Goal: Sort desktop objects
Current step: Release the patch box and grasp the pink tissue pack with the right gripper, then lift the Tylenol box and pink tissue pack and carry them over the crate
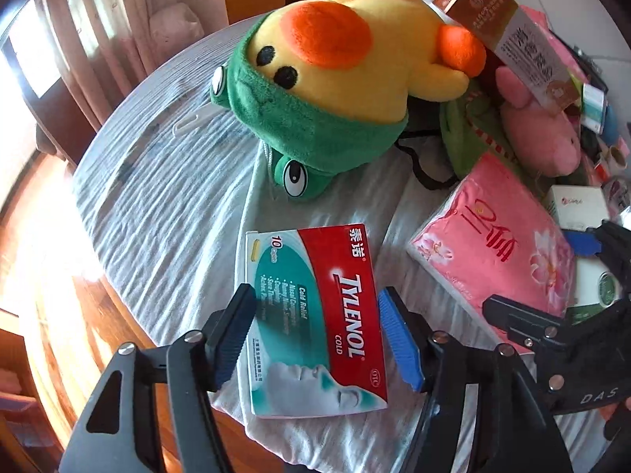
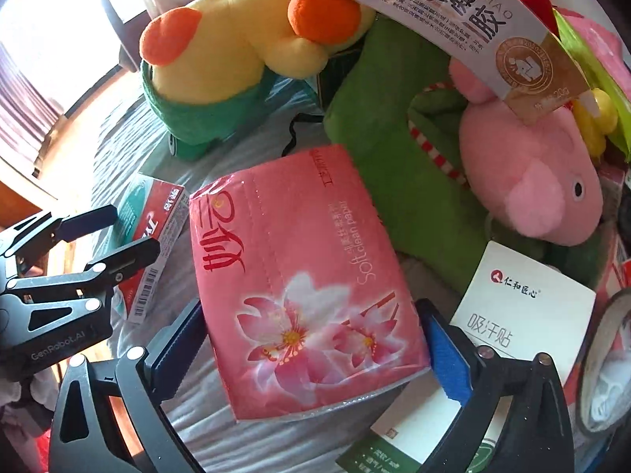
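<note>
A red, white and teal Tylenol Cold box (image 1: pixel 315 315) lies flat on the grey-white cloth (image 1: pixel 157 205). My left gripper (image 1: pixel 317 295) stands open over it, one blue-padded finger at each long edge, and no pad visibly presses on it. To the right, a pink tissue pack with a flower print (image 2: pixel 307 287) lies on the same cloth. My right gripper (image 2: pixel 311 307) is open wide, astride the pack's near end, which lies flat. The left gripper (image 2: pixel 136 226) also shows in the right wrist view, above the Tylenol box (image 2: pixel 157 213).
A yellow duck plush in a green frog hood (image 1: pixel 355 67) lies behind the box. Beyond the tissue pack are a pink pig plush (image 2: pixel 544 181), green fabric (image 2: pixel 394 165), a long gold and white carton (image 2: pixel 465 15) and a white box (image 2: pixel 524 299). The table edge (image 1: pixel 118 299) runs on the left.
</note>
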`<action>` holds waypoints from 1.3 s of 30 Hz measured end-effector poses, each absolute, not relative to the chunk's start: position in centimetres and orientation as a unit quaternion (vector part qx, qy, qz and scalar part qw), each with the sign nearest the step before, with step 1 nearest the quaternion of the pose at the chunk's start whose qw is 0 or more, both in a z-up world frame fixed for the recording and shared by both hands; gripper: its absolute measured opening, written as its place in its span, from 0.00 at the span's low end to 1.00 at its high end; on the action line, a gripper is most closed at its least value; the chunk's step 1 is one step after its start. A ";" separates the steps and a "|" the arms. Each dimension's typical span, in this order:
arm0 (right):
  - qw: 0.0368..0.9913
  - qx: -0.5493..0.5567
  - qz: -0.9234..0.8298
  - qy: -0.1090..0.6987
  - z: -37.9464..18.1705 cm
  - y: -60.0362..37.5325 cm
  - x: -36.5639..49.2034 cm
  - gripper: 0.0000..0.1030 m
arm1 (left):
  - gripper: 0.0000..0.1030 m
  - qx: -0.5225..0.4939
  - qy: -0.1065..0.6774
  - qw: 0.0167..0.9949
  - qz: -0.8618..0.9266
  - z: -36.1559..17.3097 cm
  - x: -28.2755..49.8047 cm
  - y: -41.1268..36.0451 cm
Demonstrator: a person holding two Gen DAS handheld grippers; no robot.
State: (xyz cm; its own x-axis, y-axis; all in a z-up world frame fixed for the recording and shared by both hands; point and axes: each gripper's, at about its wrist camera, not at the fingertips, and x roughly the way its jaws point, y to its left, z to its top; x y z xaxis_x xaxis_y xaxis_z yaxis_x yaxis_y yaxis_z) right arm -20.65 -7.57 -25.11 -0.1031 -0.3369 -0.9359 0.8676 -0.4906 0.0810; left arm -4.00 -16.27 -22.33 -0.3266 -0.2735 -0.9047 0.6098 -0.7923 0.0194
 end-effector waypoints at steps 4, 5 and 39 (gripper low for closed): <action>0.426 0.511 -0.699 0.263 -25.1 -7.8 -20.5 1.00 | 0.73 0.541 0.147 0.280 -0.780 -23.4 -4.7 -15.7; 0.426 0.513 -0.698 0.262 -25.1 -7.8 -20.5 1.00 | 0.71 0.541 0.165 0.274 -0.778 -23.4 -4.6 -16.0; 0.048 0.204 -0.975 0.069 12.0 24.4 -19.1 0.92 | 0.70 0.203 -0.025 -0.085 -0.975 9.9 -16.0 10.0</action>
State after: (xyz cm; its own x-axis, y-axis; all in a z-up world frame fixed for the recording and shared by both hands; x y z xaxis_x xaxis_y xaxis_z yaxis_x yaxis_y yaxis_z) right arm -19.14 24.43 11.96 -0.9120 -0.0651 -0.4050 0.1212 -0.9860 -0.1143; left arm -16.00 10.03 9.90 -0.9029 0.1558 -0.4007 -0.1765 -0.9842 0.0149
